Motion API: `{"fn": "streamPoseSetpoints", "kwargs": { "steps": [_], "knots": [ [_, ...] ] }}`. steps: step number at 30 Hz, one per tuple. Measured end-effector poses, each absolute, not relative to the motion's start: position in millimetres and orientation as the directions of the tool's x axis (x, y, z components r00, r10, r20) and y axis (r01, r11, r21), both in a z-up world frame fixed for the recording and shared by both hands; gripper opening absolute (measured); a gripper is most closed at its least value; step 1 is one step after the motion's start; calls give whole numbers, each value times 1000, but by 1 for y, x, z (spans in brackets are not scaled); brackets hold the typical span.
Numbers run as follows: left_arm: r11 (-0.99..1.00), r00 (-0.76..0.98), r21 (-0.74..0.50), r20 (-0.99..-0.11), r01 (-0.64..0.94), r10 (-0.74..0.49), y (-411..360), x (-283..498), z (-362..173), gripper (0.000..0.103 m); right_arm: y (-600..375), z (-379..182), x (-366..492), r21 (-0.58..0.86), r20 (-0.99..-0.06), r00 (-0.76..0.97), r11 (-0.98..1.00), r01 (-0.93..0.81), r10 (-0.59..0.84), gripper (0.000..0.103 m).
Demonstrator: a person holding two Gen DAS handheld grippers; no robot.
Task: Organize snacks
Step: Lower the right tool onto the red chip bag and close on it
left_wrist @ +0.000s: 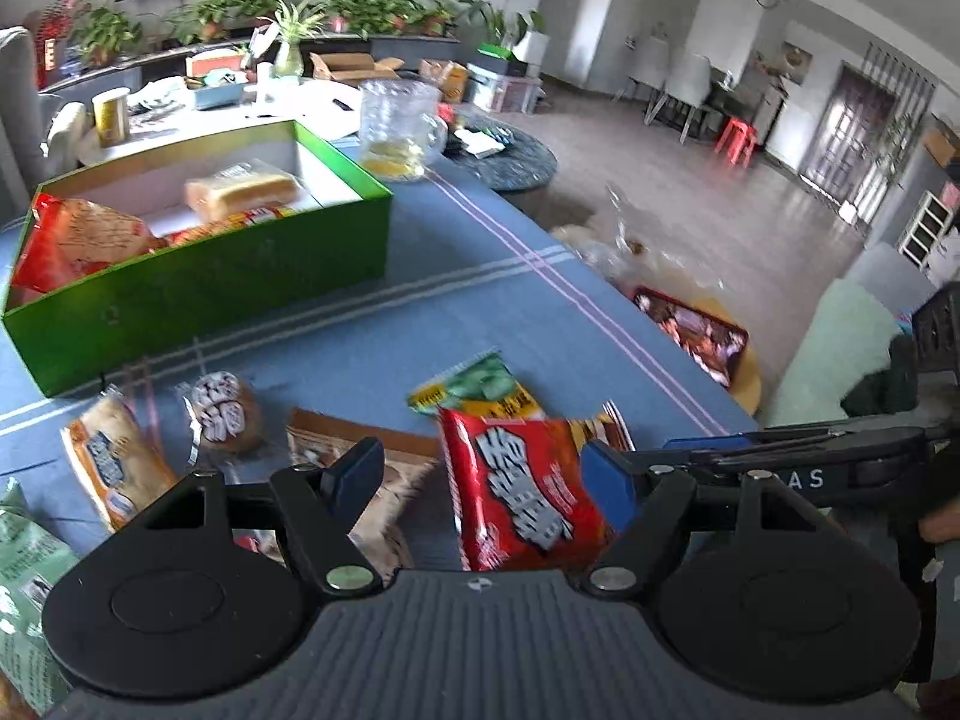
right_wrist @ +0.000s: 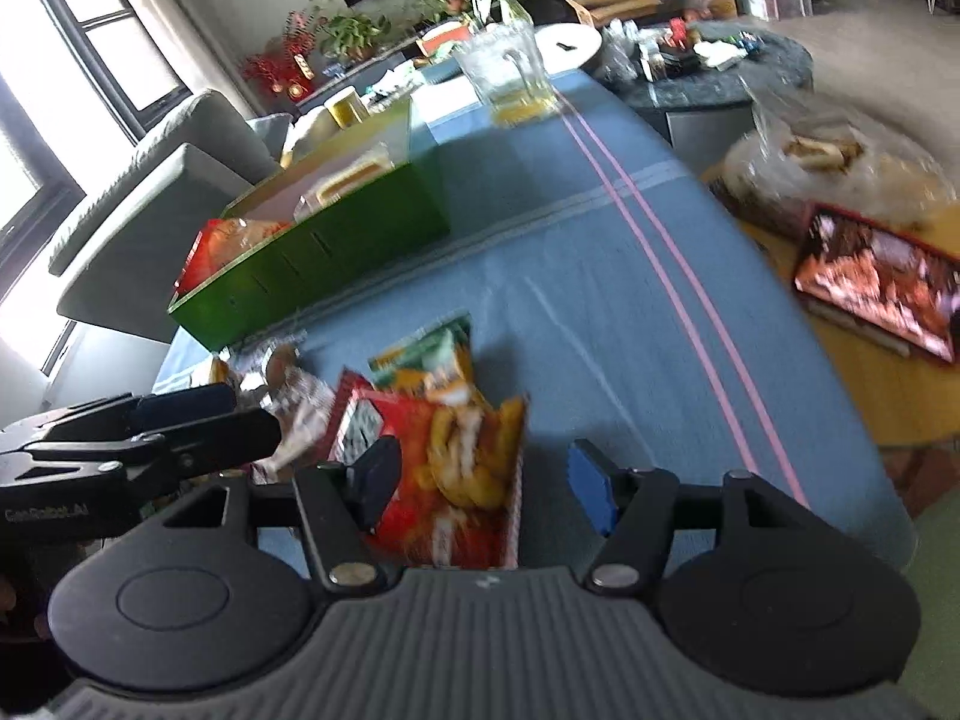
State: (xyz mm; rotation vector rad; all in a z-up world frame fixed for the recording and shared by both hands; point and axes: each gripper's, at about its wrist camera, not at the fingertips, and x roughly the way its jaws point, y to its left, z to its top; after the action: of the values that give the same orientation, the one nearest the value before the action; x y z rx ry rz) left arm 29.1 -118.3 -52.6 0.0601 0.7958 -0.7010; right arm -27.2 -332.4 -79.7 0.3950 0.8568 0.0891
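Loose snack packets lie on the blue tablecloth (left_wrist: 420, 324). My left gripper (left_wrist: 480, 477) hovers open over a red packet with silver lettering (left_wrist: 522, 492); a brown packet (left_wrist: 360, 456) lies under its left finger. My right gripper (right_wrist: 483, 480) is open above a red packet picturing fried snacks (right_wrist: 462, 468), its right pad clear of it. A green-and-yellow packet (left_wrist: 474, 387) (right_wrist: 432, 354) lies just beyond. The green box (left_wrist: 198, 282) (right_wrist: 312, 258) at the far left holds a bread packet (left_wrist: 240, 192) and a red bag (left_wrist: 72, 240).
A round pastry (left_wrist: 225, 411), an orange-white packet (left_wrist: 114, 462) and a green bag (left_wrist: 24, 570) lie at the left. A glass pitcher (left_wrist: 399, 126) (right_wrist: 510, 72) stands at the far end. Past the table's right edge, a stool carries a red box (right_wrist: 876, 282) and bagged bread (right_wrist: 822, 162).
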Motion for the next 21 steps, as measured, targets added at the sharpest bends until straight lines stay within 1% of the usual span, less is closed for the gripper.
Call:
{"fn": "streamPoseSetpoints", "kwargs": {
  "steps": [5,7,9,14,16,20,21],
  "knots": [
    [751,455,-195,-691,631,-561,-124,23,-60,68,-334,-85,-30,397,-720,647,914,86,252,51],
    [749,446,-195,-698,633,-560,-125,23,-63,64,-333,-85,-30,402,-717,648,912,83,257,51],
    [751,436,-199,-709,630,-554,-125,25,-67,63,-332,-87,-29,410,-714,648,909,82,264,51],
    [759,402,-228,-737,609,-544,-123,31,-78,63,-330,-92,-27,412,-722,636,908,80,272,51],
    [763,389,-236,-748,602,-538,-124,34,-82,60,-328,-93,-27,407,-719,640,910,73,270,52],
    [761,368,-270,-750,590,-551,-124,39,-87,59,-328,-93,-27,400,-717,644,914,70,265,52],
    [759,364,-275,-749,590,-554,-124,39,-87,57,-329,-93,-27,403,-716,645,912,71,267,52]
  ]
}}
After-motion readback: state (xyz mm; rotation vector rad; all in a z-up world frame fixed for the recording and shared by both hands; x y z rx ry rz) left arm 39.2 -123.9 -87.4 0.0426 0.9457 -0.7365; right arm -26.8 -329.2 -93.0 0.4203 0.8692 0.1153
